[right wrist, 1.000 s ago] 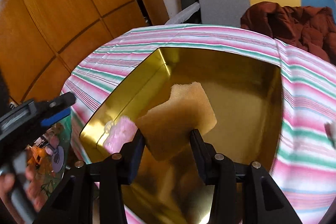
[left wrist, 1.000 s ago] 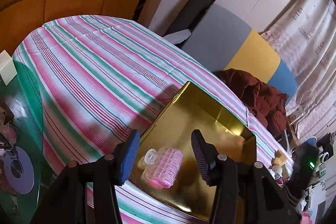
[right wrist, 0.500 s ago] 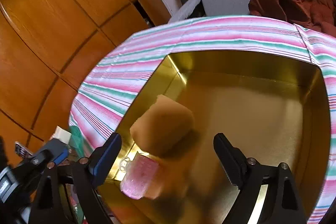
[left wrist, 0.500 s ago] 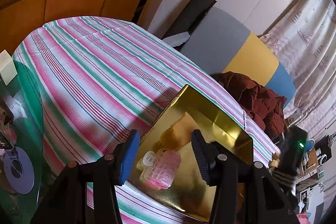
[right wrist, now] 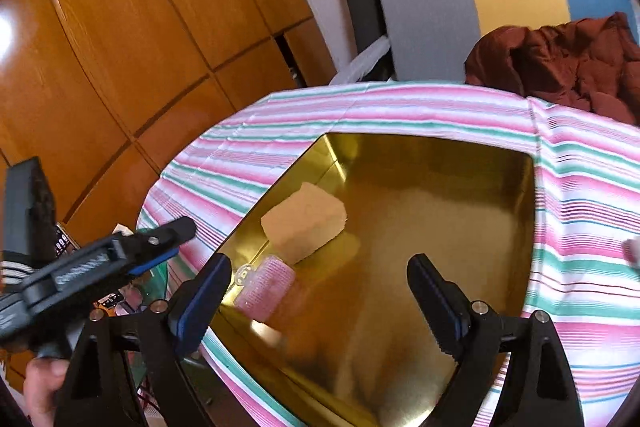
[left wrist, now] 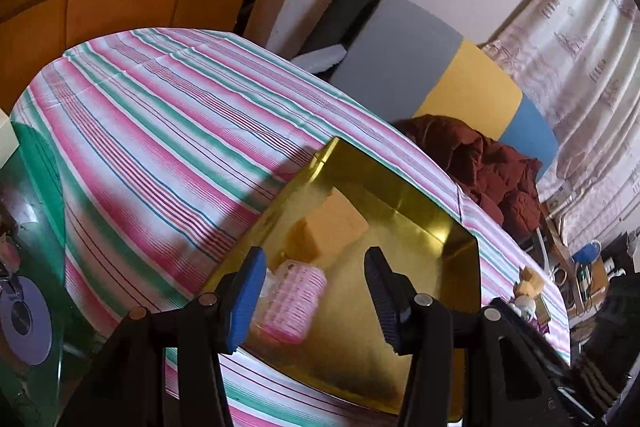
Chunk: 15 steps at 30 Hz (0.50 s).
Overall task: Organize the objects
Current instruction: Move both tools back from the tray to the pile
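Sponge drop looks done, so best to back the right gripper (right wrist: pixel 318 297) out high and straight, jaws spread wide with nothing between, no clipping the rim. Left gripper (left wrist: pixel 314 291) hovering half spread, also pinching nothing. Yellow sponge block (right wrist: pixel 306 223) sitting inside the gold tray (right wrist: pixel 530 211) near its left wall, pink hair roller (right wrist: pixel 266 285) just beside it. Tray shiny and slick, sponge soft and boxy, roller ribbed and cylindrical. Striped tablecloth (left wrist: pixel 160 131) underneath, so easy to nudge the tray.

Both hand-held grippers (left wrist: pixel 314 287) (right wrist: pixel 320 291) apparently agape, empty.
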Tool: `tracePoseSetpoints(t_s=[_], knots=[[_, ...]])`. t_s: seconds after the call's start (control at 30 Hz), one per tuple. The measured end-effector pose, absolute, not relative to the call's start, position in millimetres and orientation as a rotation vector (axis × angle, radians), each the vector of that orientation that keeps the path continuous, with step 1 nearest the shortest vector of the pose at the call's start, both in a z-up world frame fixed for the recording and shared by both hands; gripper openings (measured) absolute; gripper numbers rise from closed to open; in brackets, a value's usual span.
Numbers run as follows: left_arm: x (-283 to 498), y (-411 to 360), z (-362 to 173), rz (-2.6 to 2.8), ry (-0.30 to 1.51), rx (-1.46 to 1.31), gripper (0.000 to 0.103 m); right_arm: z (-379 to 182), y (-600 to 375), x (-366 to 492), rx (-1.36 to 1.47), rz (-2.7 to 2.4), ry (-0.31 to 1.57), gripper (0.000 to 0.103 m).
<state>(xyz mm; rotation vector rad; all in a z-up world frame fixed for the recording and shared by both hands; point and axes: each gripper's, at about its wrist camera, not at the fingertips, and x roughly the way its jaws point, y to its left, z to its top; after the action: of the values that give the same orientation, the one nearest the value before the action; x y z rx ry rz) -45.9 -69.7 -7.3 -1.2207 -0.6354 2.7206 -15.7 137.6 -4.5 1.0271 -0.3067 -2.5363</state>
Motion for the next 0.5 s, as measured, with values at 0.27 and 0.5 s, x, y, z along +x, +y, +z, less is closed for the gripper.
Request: tracePoseSetpoints(t_s=[0.27,0.5], knots=[[-38.0,-32.1,-12.6,2.637,-0.536,-1.232,0.052,16.6,184.5,24.3,0.92,-2.722,-0.248,0.09],[-26.6,7.0,-10.2,2.562,-0.394,-1.214,0.052,6.4,235.9,44.2,0.973,-2.818,-0.302,0.09]])
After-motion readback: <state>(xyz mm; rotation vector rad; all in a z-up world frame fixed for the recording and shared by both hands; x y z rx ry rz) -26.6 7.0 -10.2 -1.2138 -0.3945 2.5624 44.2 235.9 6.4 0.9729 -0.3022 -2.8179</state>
